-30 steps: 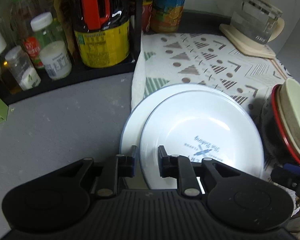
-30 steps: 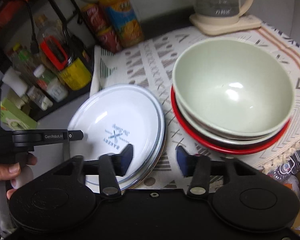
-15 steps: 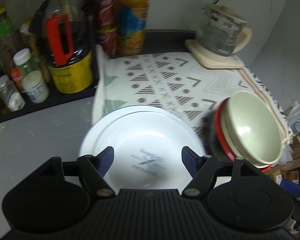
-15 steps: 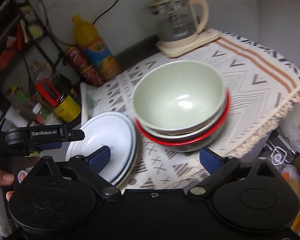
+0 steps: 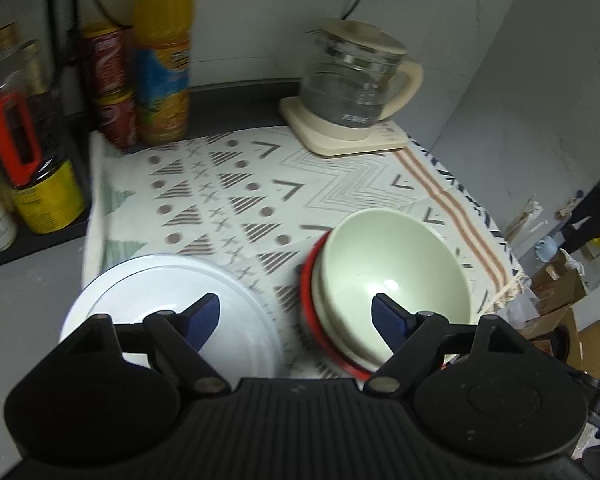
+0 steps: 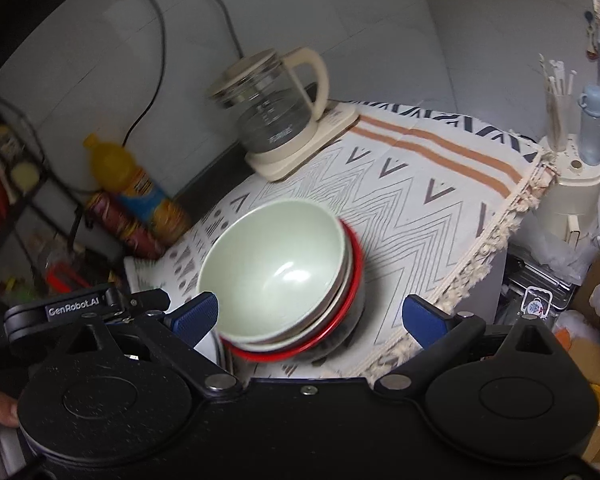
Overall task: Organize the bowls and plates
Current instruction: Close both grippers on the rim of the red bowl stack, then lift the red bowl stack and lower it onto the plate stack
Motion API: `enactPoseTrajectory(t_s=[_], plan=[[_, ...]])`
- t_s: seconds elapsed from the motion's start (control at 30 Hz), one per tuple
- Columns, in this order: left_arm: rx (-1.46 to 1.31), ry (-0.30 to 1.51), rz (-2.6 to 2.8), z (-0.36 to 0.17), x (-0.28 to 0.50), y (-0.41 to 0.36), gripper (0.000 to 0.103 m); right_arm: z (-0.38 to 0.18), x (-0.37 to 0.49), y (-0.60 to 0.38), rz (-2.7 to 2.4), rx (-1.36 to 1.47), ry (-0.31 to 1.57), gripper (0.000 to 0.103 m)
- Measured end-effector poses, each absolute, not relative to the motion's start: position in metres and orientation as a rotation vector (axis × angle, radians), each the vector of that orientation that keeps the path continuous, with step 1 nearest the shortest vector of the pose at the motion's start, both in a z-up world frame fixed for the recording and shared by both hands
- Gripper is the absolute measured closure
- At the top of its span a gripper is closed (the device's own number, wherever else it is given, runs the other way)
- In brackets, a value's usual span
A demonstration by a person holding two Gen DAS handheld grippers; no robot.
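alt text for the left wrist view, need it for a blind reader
The open left gripper hovers over a patterned cloth, with stacked white plates on its left and nested bowls, pale green on top, on its right. Behind stand a glass kettle and a yellow bottle.

Dim indoor light, motion blur throughout, fisheye bending at edges, glare spot inside pale bowl (image 5: 392, 280)
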State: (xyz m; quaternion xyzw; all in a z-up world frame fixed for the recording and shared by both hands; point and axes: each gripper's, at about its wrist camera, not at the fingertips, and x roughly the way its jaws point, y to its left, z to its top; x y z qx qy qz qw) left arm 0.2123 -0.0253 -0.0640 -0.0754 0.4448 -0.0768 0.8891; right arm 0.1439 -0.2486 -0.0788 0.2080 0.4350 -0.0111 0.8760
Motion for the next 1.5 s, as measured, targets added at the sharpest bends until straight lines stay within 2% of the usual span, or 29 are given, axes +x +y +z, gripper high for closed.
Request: enactPoseTrajectory(t_s=[0.47,0.57,0.73,0.93,1.07,1.13,1.2,1.3,1.5], plan=[[-0.120,0.972,-0.247,-0.082,0.259,-0.055,0.022,-0.109,0.192,-0.269,-0.103,0.464,0.975,0.006],[-0.112,1.000,-0.245,-0.093,0.270,-0.056,0.023,-0.121,0.202,-0.269,-0.098,0.459,1.018,0.014],[-0.114,1.054,-0.268,-0.110,0.286,-0.058,0.026,-0.143,0.216,-0.270,-0.101,0.475,1.086,0.033],[-0.127,1.136,-0.279,-0.131,0.298,-0.058,0.040,-0.165,0.227,-0.266,-0.095,0.493,1.174,0.046],[-0.134,1.163,-0.289,-0.137,0.303,-0.057,0.055,-0.173,0.230,-0.262,-0.074,0.501,1.210,0.056],[-0.142,1.184,-0.296,-0.141,0.304,-0.055,0.062,-0.176,0.232,-0.260,-0.067,0.493,1.223,0.067],[-0.134,1.197,-0.290,-0.145,0.306,-0.055,0.071,-0.178,0.231,-0.261,-0.059,0.505,1.227,0.069],[-0.138,1.211,-0.283,-0.149,0.307,-0.052,0.076,-0.177,0.232,-0.260,-0.042,0.470,1.224,0.069],[-0.130,1.200,-0.281,-0.147,0.305,-0.052,0.078,-0.174,0.233,-0.258,-0.015,0.429,1.217,0.069]])
